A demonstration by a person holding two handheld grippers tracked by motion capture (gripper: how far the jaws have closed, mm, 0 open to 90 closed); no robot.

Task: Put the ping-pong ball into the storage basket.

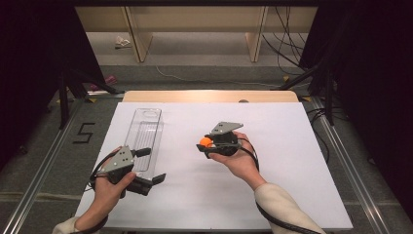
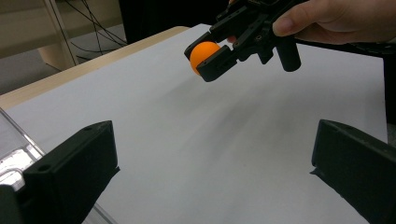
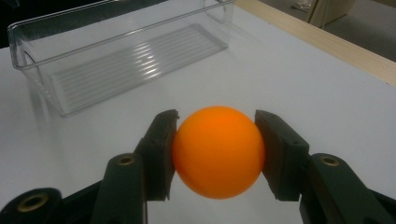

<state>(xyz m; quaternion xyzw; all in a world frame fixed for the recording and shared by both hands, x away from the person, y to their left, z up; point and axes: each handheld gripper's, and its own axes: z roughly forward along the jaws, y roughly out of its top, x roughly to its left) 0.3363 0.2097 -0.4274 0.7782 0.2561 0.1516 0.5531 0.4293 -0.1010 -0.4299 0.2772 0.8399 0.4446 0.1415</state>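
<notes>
White table [image 1: 272, 185]: right gripper [image 1: 208, 144] clamps the ball [image 1: 206, 142]; tray [image 1: 146, 127] lies at its ten o'clock, lengthwise twelve-to-six; left gripper [image 1: 148, 168] gapes empty.

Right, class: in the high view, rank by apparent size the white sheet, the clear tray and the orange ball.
1. White sheet, covering most of the tabletop.
2. Clear tray, long and narrow.
3. Orange ball, tiny, pinched in the right gripper.
The gaps are wide, so camera nearness changes nothing.

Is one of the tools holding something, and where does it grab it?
The right tool pinches the orange ball by its two opposite sides. The left tool holds nothing.
</notes>
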